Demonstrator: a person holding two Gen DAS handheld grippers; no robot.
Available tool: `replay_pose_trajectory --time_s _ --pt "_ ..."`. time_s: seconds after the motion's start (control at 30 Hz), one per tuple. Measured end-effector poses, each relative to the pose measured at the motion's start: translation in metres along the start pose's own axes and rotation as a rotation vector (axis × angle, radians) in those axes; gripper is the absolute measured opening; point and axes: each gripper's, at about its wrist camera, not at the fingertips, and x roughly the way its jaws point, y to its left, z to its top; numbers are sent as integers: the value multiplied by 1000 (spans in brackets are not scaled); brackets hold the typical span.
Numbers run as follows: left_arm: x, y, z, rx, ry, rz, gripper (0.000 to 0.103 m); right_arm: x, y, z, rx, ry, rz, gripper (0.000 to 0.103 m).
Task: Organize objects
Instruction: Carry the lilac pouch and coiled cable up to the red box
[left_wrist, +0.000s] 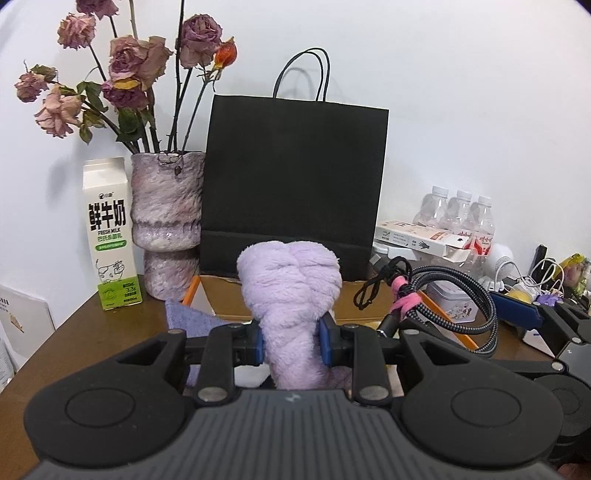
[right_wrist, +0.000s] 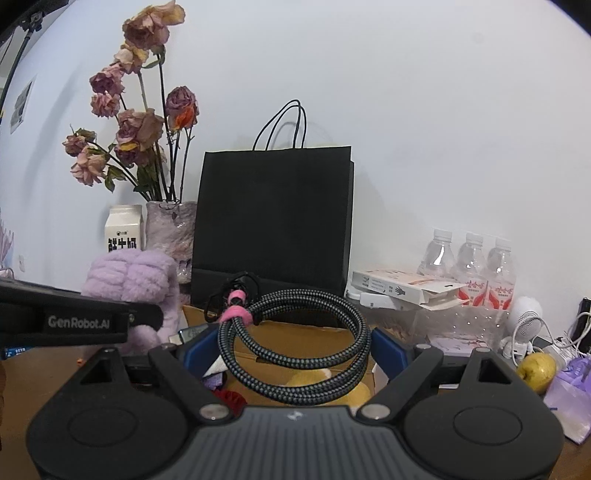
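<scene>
Left gripper (left_wrist: 291, 341) pinches a purple plush (left_wrist: 291, 291), right gripper (right_wrist: 293, 349) holds a coiled cable (right_wrist: 295, 343) in wide jaws, both above an open box (left_wrist: 280, 295); neither stowed yet.

Lilac plush toy (left_wrist: 291, 295), black paper bag (left_wrist: 295, 177), grey-black braided cable (right_wrist: 295, 350) with pink tie (right_wrist: 236, 314), mottled pink-grey vase (left_wrist: 168, 218), brown bench (left_wrist: 74, 332).

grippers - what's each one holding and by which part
Left gripper pinches the purple plush at its narrow lower part; right gripper holds the coiled cable across the coil's sides.
</scene>
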Motion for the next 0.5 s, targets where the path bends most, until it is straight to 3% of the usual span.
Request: replay_pose_trajectory --time_s 0.5 --pt "45 7 14 2 6 23 27 48 -5 2 -14 27 1 87"
